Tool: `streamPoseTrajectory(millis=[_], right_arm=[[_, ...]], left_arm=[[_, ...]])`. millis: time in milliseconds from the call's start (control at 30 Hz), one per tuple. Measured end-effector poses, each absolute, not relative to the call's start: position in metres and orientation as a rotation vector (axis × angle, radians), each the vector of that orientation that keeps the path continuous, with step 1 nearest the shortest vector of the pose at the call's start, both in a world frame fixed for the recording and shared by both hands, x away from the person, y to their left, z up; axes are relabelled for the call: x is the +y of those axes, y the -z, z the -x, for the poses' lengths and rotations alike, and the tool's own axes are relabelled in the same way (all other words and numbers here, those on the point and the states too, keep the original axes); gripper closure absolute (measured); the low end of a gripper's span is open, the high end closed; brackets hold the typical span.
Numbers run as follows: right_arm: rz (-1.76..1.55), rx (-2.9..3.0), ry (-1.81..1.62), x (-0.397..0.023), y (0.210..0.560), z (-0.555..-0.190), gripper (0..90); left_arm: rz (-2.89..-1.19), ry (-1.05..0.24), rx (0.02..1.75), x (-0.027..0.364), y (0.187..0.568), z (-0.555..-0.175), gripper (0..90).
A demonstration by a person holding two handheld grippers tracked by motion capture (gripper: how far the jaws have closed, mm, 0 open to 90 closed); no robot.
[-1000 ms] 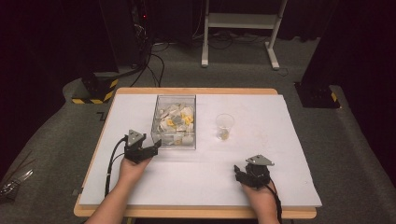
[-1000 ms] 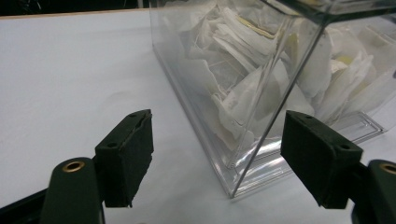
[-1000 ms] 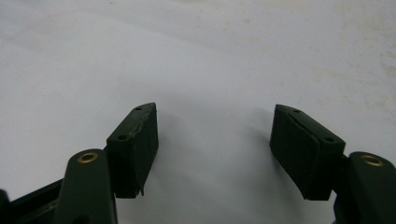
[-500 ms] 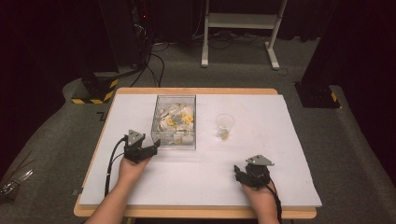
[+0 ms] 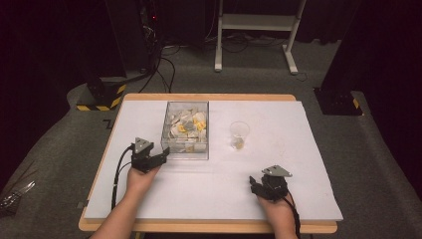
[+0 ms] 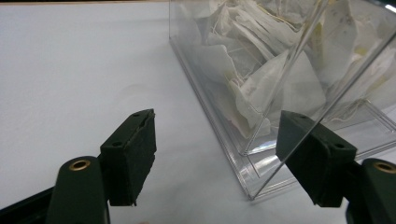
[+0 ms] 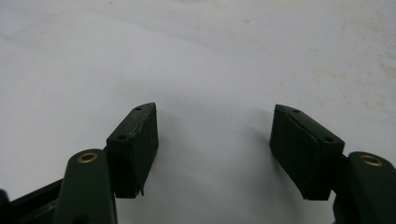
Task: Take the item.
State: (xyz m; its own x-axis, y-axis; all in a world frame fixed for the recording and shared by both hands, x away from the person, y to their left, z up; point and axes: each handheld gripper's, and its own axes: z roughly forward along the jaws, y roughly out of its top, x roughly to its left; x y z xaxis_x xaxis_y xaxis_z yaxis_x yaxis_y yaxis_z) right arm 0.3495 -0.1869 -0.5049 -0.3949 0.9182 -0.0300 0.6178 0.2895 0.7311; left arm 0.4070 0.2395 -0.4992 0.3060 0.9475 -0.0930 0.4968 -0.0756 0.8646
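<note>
Fingers (image 6: 133, 154) of the left gripper (image 5: 160, 155) stand released, astride the near left corner of the clear box (image 5: 185, 130) of sachets at the counter (image 5: 278, 174) centre; closing there could skid or tip it.

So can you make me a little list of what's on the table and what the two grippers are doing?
table: white top
box: clear plastic box, full of small white and yellow packets
cup: clear cup, right of the box, something small and yellowish at its bottom
left gripper: open, one corner of the box between its jaws, pads not pressing on it
right gripper: open, nothing between its jaws, above bare table
</note>
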Motion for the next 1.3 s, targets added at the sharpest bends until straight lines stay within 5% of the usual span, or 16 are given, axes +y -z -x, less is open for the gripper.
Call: streamPoseTrajectory(millis=[433, 800, 1300], right_arm=[[-1.373, 2.115, -0.898, -0.187, 0.505, -0.350, 32.4], [-1.375, 2.118, -0.897, -0.187, 0.505, -0.350, 32.4], [-1.378, 2.116, -0.898, -0.188, 0.505, -0.350, 32.2]], left_arm=[[-1.759, -0.619, 1.268, 0.241, 0.494, -0.395, 26.2], [-1.809, -0.587, 1.222, 0.266, 0.486, -0.345, 21.0], [-2.043, -0.554, 1.235, 0.266, 0.508, -0.316, 19.5]])
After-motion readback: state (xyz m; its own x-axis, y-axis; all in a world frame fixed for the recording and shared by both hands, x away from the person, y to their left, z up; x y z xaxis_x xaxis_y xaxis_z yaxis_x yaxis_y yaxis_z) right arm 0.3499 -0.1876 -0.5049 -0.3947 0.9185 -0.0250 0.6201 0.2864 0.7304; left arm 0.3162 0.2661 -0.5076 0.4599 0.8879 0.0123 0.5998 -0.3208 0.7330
